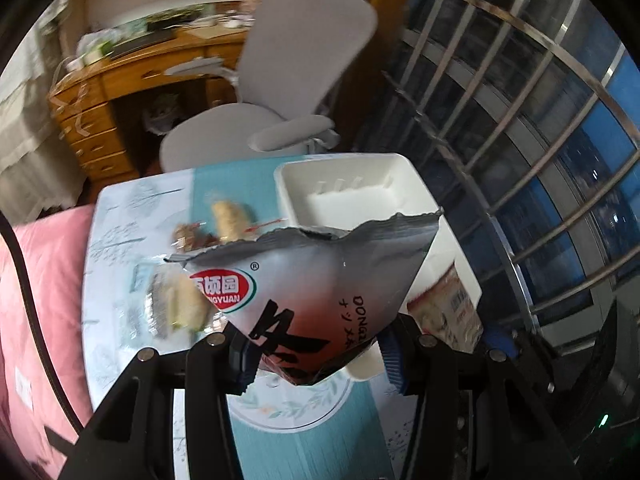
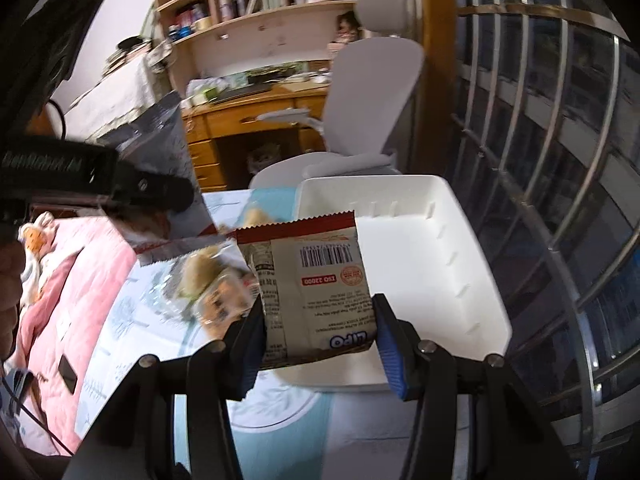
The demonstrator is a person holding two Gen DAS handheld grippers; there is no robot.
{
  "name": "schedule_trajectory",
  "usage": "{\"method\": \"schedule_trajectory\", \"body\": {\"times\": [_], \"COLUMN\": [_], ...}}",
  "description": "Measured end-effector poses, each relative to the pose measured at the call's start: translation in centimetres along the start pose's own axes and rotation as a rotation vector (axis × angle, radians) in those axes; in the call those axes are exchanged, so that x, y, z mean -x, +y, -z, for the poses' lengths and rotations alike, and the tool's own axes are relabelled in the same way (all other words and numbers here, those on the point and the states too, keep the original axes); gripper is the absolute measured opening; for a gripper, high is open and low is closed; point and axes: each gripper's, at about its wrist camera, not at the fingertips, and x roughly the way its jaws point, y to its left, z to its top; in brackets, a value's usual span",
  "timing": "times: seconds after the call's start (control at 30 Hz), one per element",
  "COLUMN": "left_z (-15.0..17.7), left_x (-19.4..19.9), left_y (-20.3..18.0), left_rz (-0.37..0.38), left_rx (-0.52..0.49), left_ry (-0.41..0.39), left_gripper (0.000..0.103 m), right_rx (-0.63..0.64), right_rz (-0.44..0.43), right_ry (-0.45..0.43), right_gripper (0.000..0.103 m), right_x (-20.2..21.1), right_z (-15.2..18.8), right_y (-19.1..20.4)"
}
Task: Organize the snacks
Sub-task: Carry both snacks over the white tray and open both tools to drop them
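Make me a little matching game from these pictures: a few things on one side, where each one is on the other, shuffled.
Things:
1. silver torn-open bag
2. barcoded Lipo packet
3. white tray
4. clear-wrapped pastries

Places:
A. lying loose on the tablecloth
B. in the right gripper
C. on the table, by the window bars
D. in the left gripper

Pairs: 1-D, 2-B, 3-C, 4-A

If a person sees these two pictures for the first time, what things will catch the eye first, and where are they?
First, the silver snack bag with a torn top and a red logo, pinched in the left gripper above the table. Next, the cream packet showing a barcode, clamped in the right gripper in front of the white tray. Loose wrapped snacks lie on the table left of the tray.
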Motion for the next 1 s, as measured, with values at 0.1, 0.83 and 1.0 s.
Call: {"method": "schedule_trajectory", "body": {"times": [0.1, 0.83, 1.0], "left_z": [-0.1, 1.2, 2.2], "left_x": [-1.9, -8.5, -7.6], "left_y": [-1.9, -6.7, -6.0], "left_rz": [0.043, 0.063, 0.029], "left_rx": [-0.033, 0.003, 0.029], "left_ry": [0.041, 0.217, 0.237], "left_gripper": [0.049, 0.075, 0.075], "right_rx": [-0.042, -0.298, -0.360], "right_rz": [0.032, -0.001, -0.033], "right_ry": [0.007, 0.129, 0.165], "right_gripper": [0.051, 0.063, 0.067], "right_x": [-0.7, -2.9, -2.1], "right_z": [-0.4, 1.9, 2.9], "right_y": [-2.4, -10.7, -11.2]}}
